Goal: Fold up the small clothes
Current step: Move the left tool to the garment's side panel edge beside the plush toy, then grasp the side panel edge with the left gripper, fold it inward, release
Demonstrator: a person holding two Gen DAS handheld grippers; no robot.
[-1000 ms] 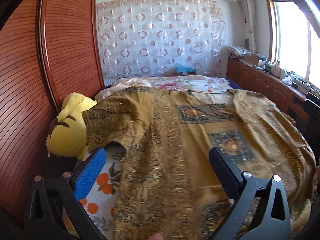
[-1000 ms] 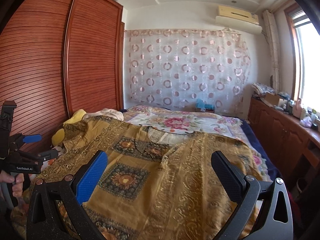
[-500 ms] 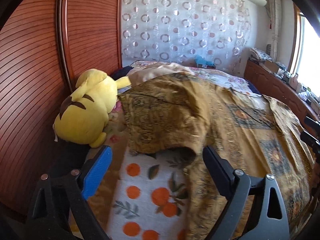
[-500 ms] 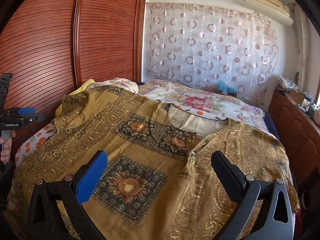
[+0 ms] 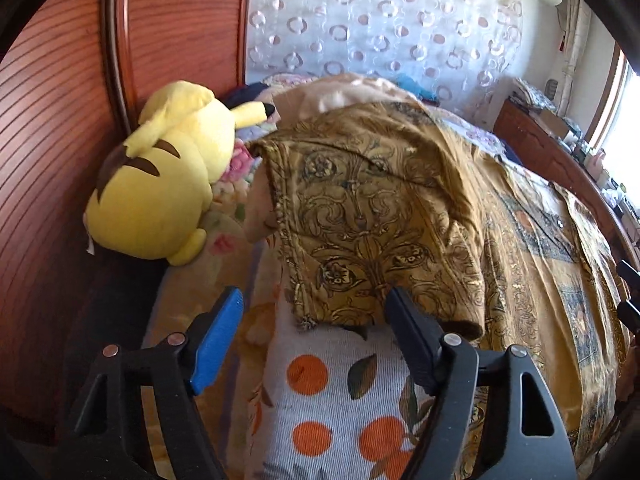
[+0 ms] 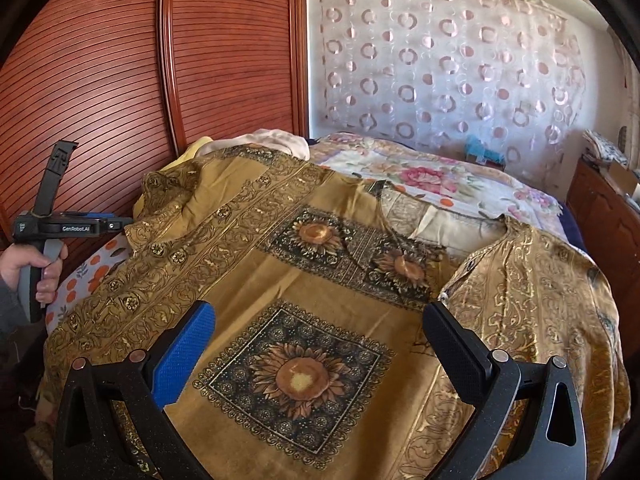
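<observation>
A mustard-gold patterned garment [image 6: 304, 272] with sunflower squares lies spread flat across the bed. Its left sleeve [image 5: 372, 232] lies out toward the wardrobe side. My left gripper [image 5: 314, 312] is open and empty, just in front of the sleeve's cuff edge, above an orange-print sheet [image 5: 332, 392]. In the right wrist view the left gripper [image 6: 76, 226] shows at the far left, held in a hand. My right gripper [image 6: 320, 328] is open and empty, hovering over the garment's lower body near a sunflower square [image 6: 298, 378].
A yellow plush toy [image 5: 160, 184] lies against the red-brown wardrobe doors [image 6: 120, 80] beside the sleeve. A floral bedspread [image 6: 424, 176] covers the far end of the bed. A wooden cabinet [image 6: 600, 208] runs along the right. A dotted curtain [image 6: 440, 60] hangs behind.
My left gripper has swung left and moved in on the sleeve's cuff, with the plush toy now close. My right gripper has dropped lower and nearer over the garment. Both stay open.
</observation>
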